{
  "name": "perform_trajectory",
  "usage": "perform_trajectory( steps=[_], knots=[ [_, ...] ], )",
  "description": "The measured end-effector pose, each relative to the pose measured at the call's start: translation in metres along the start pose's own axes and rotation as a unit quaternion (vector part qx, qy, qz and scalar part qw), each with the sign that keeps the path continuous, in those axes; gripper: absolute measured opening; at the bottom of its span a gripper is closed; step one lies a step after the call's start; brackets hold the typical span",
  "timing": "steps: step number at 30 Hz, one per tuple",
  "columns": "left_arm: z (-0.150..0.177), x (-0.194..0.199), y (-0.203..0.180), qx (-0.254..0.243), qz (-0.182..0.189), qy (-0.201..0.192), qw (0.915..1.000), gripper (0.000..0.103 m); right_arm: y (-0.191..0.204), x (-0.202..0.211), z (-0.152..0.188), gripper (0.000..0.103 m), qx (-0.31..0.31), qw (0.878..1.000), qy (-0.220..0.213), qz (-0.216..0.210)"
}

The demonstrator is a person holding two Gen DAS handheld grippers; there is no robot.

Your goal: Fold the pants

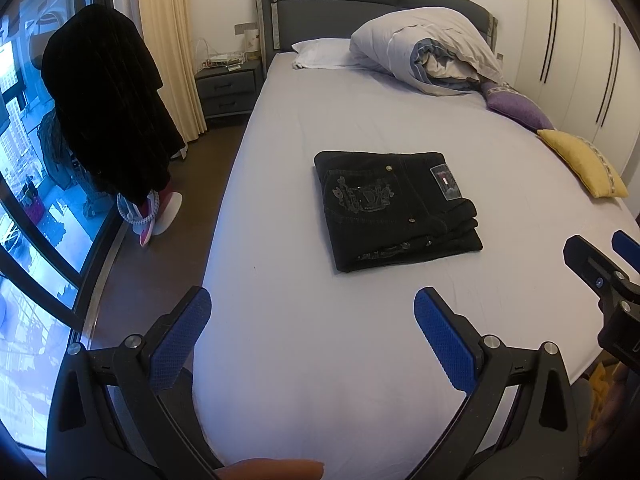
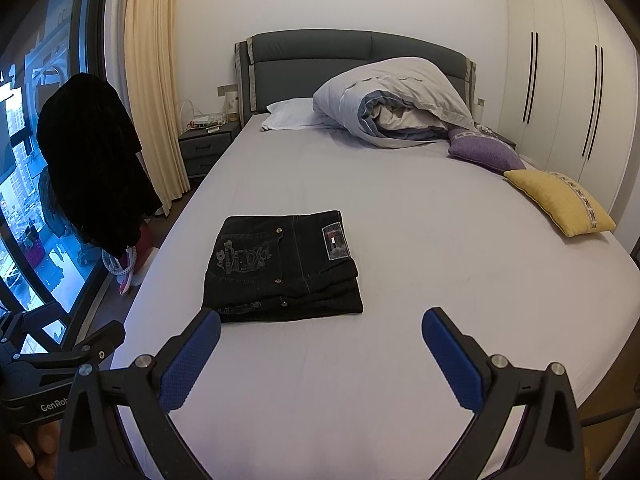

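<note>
Black jeans [image 1: 394,208] lie folded into a compact rectangle on the pale bed sheet [image 1: 320,340], back pocket embroidery and waist label facing up. The same black jeans [image 2: 282,266] show left of centre in the right wrist view. My left gripper [image 1: 314,312] hovers open over the near part of the bed, short of the jeans, holding nothing. My right gripper [image 2: 320,330] is open too, just short of the jeans' near edge and empty. In the left wrist view the right gripper [image 1: 592,254] appears at the right edge.
A rolled duvet [image 2: 394,100] and white pillow [image 2: 290,114] sit at the headboard. Purple cushion [image 2: 486,154] and yellow cushion [image 2: 560,202] lie along the bed's right side. A dark garment [image 1: 106,100] hangs by the window at left, a nightstand [image 1: 226,88] beyond it.
</note>
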State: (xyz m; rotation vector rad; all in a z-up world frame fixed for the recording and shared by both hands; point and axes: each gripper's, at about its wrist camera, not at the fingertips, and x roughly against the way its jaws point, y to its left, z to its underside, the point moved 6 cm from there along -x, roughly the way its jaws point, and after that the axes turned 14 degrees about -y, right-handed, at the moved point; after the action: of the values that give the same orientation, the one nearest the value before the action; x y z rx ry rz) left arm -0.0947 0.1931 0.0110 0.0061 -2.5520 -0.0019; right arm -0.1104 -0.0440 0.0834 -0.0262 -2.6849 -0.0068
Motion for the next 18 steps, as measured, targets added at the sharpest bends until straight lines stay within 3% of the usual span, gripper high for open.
perform_trajectory(
  steps=[18],
  knots=[
    [0.0050,-0.0037,-0.0005,-0.002,0.003,0.005,1.0000,0.103,0.0016,0.0015,0.0089,0.103,0.000,1.000,0.006,-0.001]
  ],
)
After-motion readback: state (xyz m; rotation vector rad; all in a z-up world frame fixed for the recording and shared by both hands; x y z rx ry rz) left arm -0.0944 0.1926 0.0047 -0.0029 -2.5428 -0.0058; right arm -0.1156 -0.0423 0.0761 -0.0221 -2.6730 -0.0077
